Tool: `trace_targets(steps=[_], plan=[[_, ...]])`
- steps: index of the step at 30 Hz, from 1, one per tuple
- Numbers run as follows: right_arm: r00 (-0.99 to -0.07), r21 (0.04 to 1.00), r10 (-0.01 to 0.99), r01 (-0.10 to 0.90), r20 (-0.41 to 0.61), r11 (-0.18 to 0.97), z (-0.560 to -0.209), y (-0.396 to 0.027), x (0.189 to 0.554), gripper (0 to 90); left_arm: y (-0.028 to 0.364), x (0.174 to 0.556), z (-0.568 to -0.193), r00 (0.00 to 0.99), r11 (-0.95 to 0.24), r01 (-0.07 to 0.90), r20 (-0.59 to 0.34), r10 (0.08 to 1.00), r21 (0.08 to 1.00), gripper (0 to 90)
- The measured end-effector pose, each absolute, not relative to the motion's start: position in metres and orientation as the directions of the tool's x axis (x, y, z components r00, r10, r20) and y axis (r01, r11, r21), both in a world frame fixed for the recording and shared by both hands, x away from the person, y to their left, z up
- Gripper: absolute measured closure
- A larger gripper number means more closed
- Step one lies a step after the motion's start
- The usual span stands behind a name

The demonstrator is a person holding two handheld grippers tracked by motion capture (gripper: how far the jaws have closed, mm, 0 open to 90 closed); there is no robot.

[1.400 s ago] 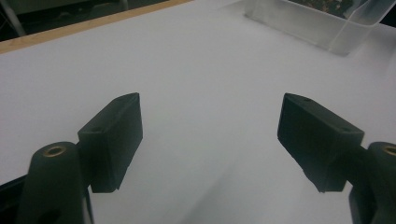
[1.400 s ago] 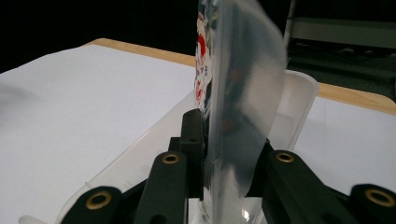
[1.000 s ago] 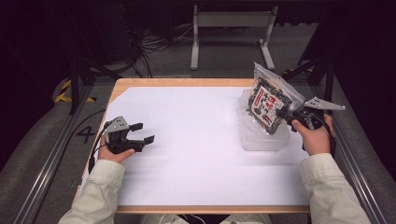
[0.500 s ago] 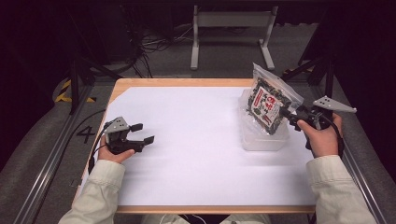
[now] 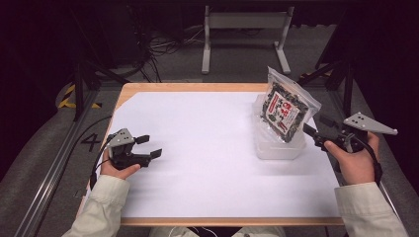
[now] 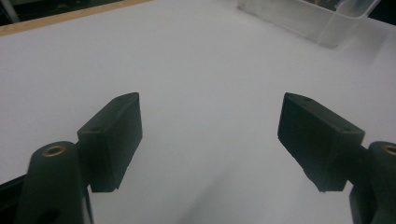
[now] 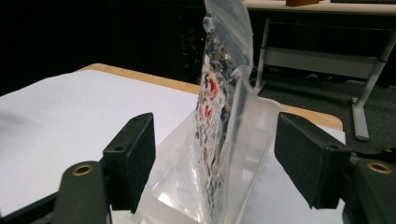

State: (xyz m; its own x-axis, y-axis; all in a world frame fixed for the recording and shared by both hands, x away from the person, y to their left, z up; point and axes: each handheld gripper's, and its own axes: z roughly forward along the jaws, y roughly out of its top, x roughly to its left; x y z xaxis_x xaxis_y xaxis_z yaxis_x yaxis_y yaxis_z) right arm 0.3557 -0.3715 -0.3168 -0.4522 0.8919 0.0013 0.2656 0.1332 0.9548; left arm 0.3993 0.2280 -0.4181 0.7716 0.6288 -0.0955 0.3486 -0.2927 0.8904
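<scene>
The snack bag [image 5: 286, 109] stands propped in the clear tray [image 5: 276, 147] at the table's right — placing looks done. The right tool [image 5: 314, 135], jaws just spread, is clear of it; the left tool [image 5: 148, 146] rests open and empty.

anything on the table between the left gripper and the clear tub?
Nothing: in the high view, bare white table cover separates left gripper from clear tub.

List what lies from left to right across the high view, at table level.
Left gripper → bare white table sheet → clear plastic container with the snack bag standing in it → right gripper.
</scene>
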Motion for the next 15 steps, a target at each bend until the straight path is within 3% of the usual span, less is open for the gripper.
trace_targets(steps=[15], plan=[[-0.593,0.97,0.805,0.199,0.009,0.136,-0.327,-0.346,0.322,24.7,0.221,0.363,-0.411,0.792,-0.321,0.317,-0.063,0.608,0.892,22.9]])
